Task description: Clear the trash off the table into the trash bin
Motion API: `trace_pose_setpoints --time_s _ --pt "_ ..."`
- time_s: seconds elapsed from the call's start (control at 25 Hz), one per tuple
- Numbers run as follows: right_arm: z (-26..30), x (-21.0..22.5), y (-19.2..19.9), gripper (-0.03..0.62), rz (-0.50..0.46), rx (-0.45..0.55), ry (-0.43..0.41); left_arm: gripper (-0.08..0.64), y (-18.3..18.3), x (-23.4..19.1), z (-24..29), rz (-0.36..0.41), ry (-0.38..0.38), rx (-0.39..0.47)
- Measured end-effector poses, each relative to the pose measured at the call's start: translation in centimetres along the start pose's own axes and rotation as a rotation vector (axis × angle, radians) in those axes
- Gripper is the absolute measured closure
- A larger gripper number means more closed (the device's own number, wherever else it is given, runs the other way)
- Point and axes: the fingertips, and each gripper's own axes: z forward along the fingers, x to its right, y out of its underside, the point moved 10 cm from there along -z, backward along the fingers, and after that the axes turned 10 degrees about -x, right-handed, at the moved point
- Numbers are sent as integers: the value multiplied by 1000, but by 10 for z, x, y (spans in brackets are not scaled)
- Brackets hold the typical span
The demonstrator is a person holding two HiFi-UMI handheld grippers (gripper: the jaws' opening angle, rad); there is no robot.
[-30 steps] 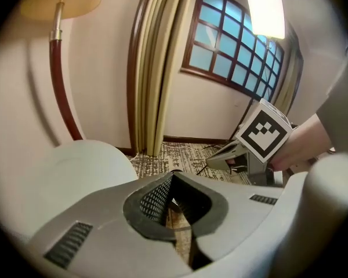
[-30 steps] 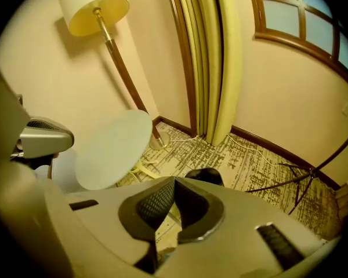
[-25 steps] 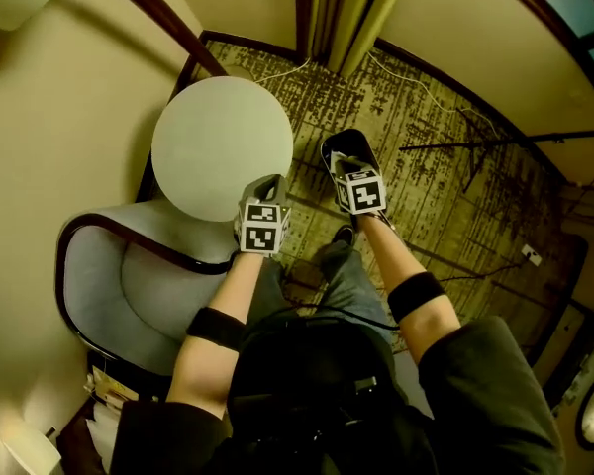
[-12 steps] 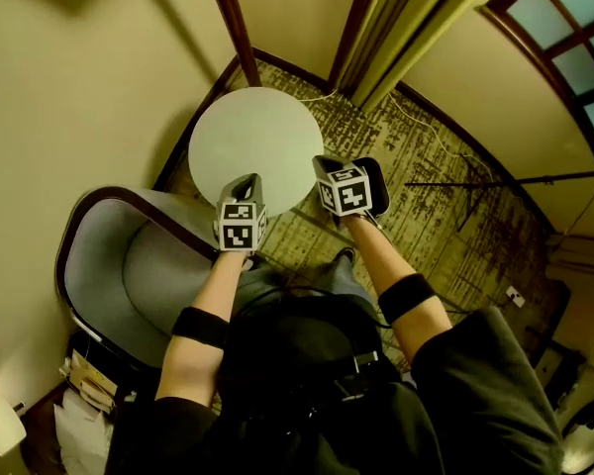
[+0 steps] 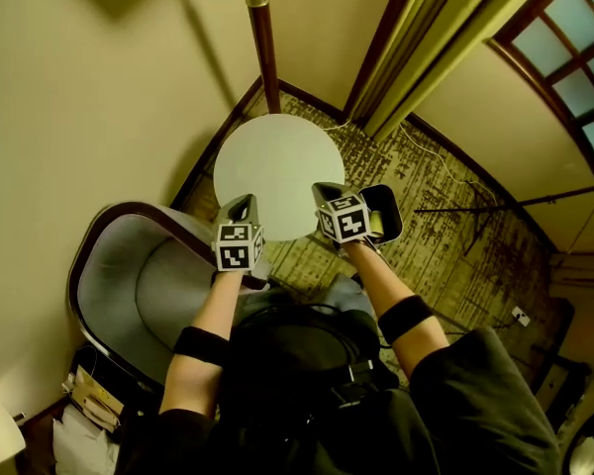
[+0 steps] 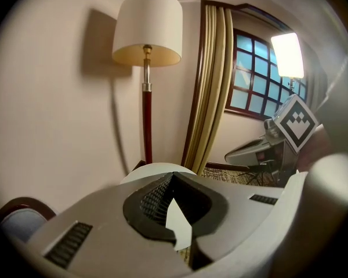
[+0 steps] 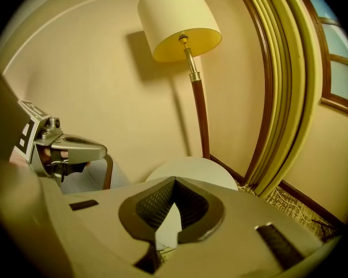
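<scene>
The round white table point(image 5: 277, 161) stands bare, with no trash showing on its top. My left gripper point(image 5: 243, 204) hangs over the table's near left edge, jaws shut and nothing between them. My right gripper point(image 5: 327, 191) is over the near right edge, also shut and empty. A dark trash bin point(image 5: 393, 206) sits on the carpet just right of the right gripper, with something pale inside. In the left gripper view the closed jaws point(image 6: 173, 176) point at the table point(image 6: 153, 170). The right gripper view shows its closed jaws point(image 7: 175, 180) before the table point(image 7: 200, 168).
A grey armchair point(image 5: 139, 285) with a dark wood rim stands at the left, close to the table. Behind the table, in the corner, a floor lamp point(image 5: 265, 57) rises next to yellow curtains point(image 5: 436, 57). Patterned carpet point(image 5: 445, 226) and cables lie to the right.
Both grippers have risen and come from beside the bin and the chair to the table's near edge. The right one no longer covers the bin. Both stayed shut.
</scene>
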Motion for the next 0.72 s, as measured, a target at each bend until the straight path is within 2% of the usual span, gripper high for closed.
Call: trace_pose_setpoints --time_s 0.4,0.72 --pt "5 -28 -5 592 17 13 31 558 5 -33 -22 13 8 12" --pt "6 -16 -27 592 -54 25 -16 558 -5 -39 -21 -27 -70 31"
